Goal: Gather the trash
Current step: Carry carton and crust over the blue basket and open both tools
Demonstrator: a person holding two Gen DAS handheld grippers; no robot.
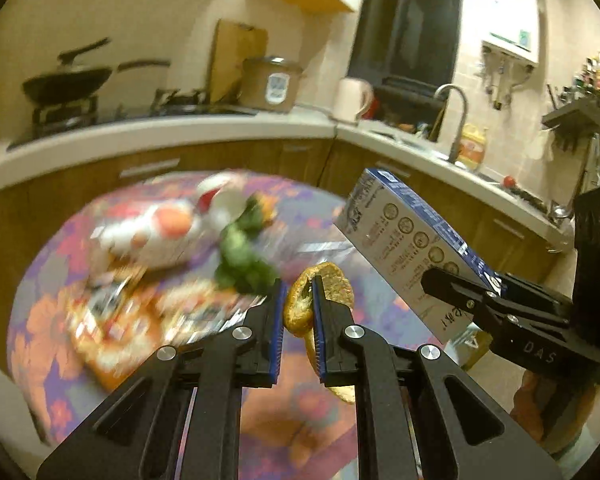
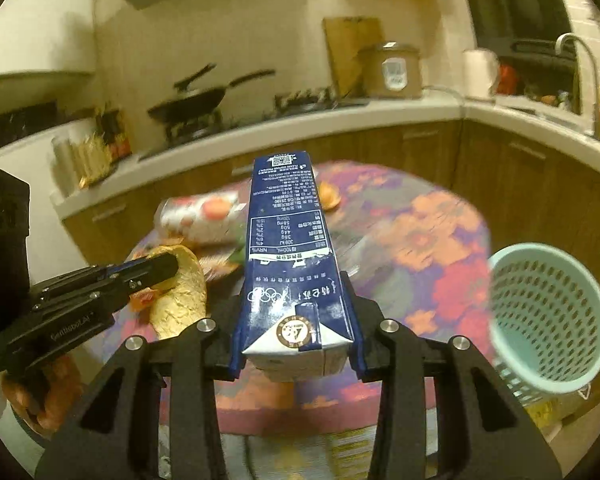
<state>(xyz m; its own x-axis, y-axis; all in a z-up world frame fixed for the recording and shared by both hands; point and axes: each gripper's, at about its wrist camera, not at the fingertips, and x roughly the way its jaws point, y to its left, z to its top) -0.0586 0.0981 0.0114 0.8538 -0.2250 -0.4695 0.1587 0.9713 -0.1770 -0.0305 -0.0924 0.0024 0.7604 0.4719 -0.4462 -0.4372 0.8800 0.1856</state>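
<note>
My left gripper (image 1: 298, 286) is shut on an orange peel (image 1: 300, 312) and holds it above the round floral table (image 1: 52, 280). My right gripper (image 2: 296, 276) is shut on a blue and white milk carton (image 2: 288, 248), held lengthwise above the table. The carton also shows in the left wrist view (image 1: 411, 240), with the right gripper (image 1: 431, 280) at the right. The left gripper (image 2: 172, 266) with the peel (image 2: 180, 304) shows at the left of the right wrist view. A mint green perforated trash basket (image 2: 547, 316) stands at the table's right edge.
On the table lie a blurred white and orange bag (image 1: 156, 232), green vegetable scraps (image 1: 240, 260) and orange wrappers (image 1: 112, 320). Kitchen counters (image 1: 180, 136) curve behind, with a wok (image 1: 64, 84), a rice cooker (image 1: 272, 84), a kettle (image 1: 351, 100) and a sink tap (image 1: 459, 120).
</note>
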